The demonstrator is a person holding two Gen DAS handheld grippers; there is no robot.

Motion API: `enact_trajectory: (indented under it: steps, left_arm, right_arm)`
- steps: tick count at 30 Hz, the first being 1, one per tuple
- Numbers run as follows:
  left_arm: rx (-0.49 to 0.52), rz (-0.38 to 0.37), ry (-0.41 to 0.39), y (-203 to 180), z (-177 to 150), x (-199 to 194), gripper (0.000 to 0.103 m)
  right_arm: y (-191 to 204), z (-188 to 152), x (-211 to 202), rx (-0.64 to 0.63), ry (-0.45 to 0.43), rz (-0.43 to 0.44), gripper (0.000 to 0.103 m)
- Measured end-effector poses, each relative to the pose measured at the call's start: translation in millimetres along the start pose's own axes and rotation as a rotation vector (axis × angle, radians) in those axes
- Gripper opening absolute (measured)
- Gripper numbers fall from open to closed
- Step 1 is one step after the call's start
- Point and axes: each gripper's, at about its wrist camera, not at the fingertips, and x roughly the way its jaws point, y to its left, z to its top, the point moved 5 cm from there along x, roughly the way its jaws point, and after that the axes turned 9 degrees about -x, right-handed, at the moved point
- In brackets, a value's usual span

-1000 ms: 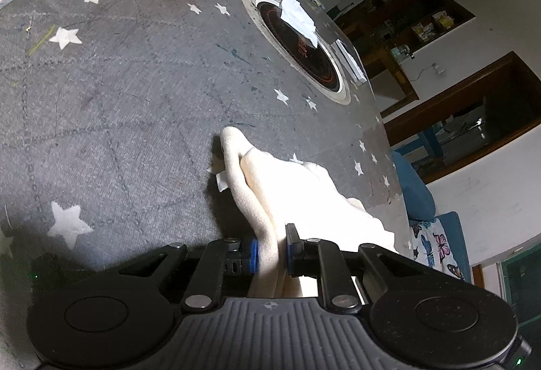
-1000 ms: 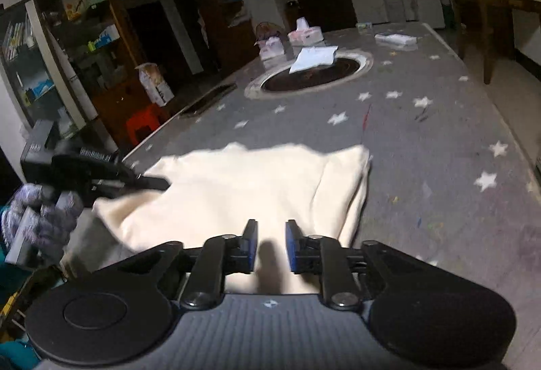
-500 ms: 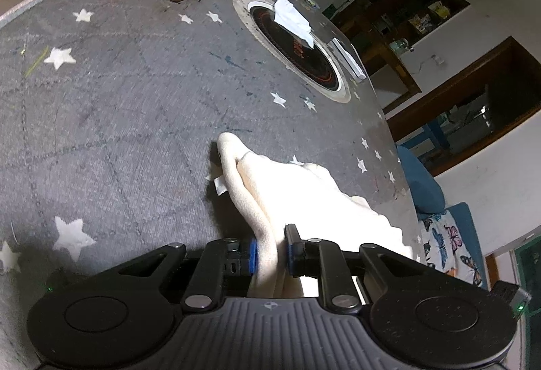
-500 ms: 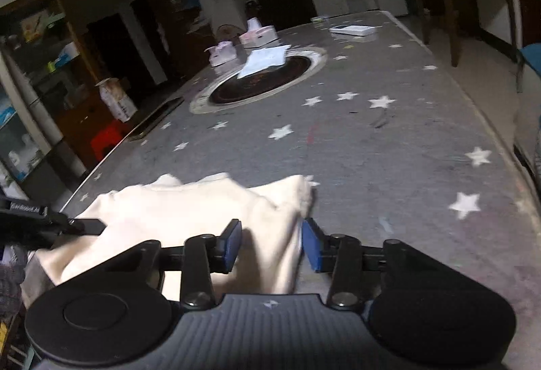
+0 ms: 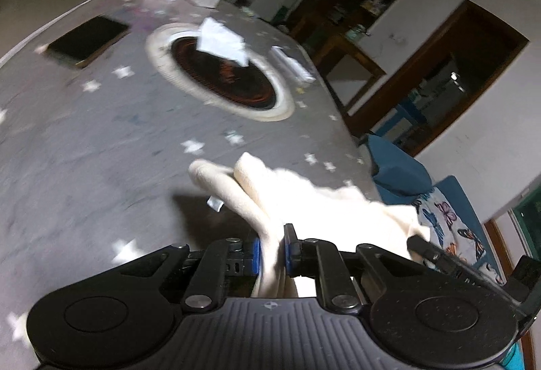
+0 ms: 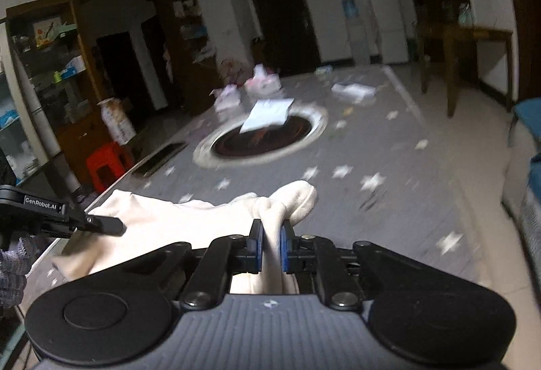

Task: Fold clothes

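Grey star-patterned cloth covers the long table (image 6: pixel 389 218) in a dim living room, where a person folding clothes works two hand-held tools. Both black two-finger grippers are clenched on one cream-white fleece garment (image 6: pixel 189 218): the right gripper (image 6: pixel 270 246), whose jaws have just been closing, pinches a bunched fold with its blue pads, while the left gripper (image 5: pixel 272 250) clamps another gathered edge of the same fabric. The garment hangs between the two, lying on the near side of the round dark inset hob (image 6: pixel 263 137) at the table's middle, well apart from it. A white sheet of paper (image 6: pixel 267 115) rests on that hob; pink tissue boxes (image 6: pixel 260 84) stand beyond it, and a dark phone (image 5: pixel 86 40) lies to its left. Each grip seems to catch several layers, so the fold may come out crooked, and the loose hanging middle could drag across the cloth or slip free.
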Motion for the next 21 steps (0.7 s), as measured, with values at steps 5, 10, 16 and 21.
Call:
enact_trajectory:
  steps: [5, 10, 16, 21]
  left_arm:
    - [0.048, -0.037, 0.012, -35.8, 12.7, 27.4, 0.014]
    - [0.096, -0.049, 0.038, -62.9, 14.4, 58.4, 0.014]
    - [0.108, -0.018, 0.077, -63.7, 8.1, 93.9, 0.014]
    - [0.111, 0.063, 0.121, -46.3, 0.1, 114.1, 0.018]
  right_arm:
    - [-26.4, 23.4, -13.2, -0.034, -0.034, -0.085, 0.009]
    - [-55.8, 34.0, -16.0, -0.047, -0.032, -0.161, 0.009]
    - [-82.6, 22.7, 1.5, -0.034, 0.021, -0.21, 0.008]
    - [-100.1, 0.1, 21.1, 0.004, 0.079, -0.231, 0.008]
